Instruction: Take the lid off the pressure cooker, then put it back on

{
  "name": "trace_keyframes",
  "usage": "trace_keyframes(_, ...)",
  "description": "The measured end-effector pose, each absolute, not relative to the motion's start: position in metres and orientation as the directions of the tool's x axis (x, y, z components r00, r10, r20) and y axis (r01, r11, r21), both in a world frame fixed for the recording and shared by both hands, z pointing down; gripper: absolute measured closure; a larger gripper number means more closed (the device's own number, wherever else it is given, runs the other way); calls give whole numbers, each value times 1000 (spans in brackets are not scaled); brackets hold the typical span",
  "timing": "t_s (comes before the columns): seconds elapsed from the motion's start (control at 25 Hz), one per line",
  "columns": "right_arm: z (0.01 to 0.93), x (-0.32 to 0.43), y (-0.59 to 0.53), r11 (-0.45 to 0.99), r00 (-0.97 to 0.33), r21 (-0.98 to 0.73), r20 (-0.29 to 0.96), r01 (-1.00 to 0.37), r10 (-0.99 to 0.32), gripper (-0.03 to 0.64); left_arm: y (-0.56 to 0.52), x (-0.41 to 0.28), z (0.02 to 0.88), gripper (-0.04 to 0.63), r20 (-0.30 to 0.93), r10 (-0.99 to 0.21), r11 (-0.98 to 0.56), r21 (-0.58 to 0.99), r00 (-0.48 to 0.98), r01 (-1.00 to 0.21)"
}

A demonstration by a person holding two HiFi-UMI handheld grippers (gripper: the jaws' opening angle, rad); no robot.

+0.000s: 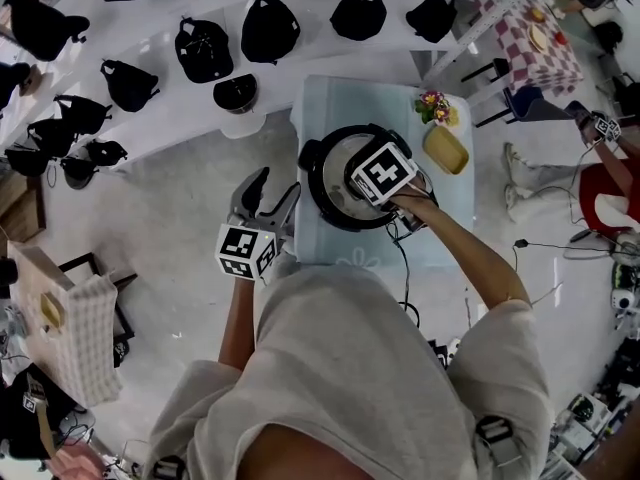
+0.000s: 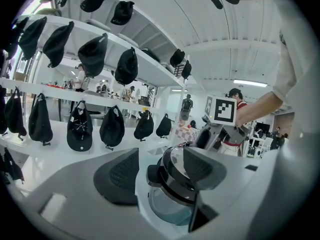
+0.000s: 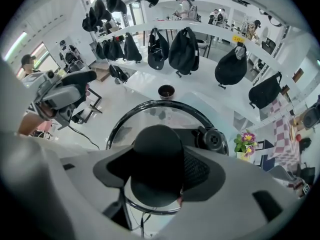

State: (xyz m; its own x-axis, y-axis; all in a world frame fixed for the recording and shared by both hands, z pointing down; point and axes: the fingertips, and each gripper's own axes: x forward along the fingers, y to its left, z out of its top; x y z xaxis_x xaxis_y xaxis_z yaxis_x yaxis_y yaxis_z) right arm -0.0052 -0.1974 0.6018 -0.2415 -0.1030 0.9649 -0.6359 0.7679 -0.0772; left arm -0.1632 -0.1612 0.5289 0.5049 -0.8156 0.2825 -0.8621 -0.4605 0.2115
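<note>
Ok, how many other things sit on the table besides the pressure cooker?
2: a small flower bunch at the table's far right corner, a yellow dish just nearer, right of the pressure cooker. The person's arm may hide more.

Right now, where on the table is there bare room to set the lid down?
Bare: the back left of the table, behind the cooker, and a narrow strip at its near edge. Crowded: the right side, with flowers and yellow dish.
</note>
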Motion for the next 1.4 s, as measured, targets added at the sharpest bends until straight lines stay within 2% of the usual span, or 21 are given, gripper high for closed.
trace_keyframes(0.24, 601, -4, -200, 768, -249, -85, 964, -635, -99, 342, -167, -161, 531, 333, 292, -811, -460, 218, 507, -861)
trace_keyframes(0.48, 601, -1, -203, 810, -278, -122, 959, -574, -53, 339, -174, -157, 533, 333, 295, -802, -473, 218, 519, -854)
trace_keyframes(0.96, 602, -2, -203, 838, -235, -101, 971, -535, -33, 337, -181, -148, 534, 333, 299, -794, -483, 221, 530, -848)
trace_keyframes(1.4, 600, 1, -203, 774, -242, -115, 969, -623, -51, 342, -182, -156, 532, 333, 300, -808, -457, 223, 507, -861)
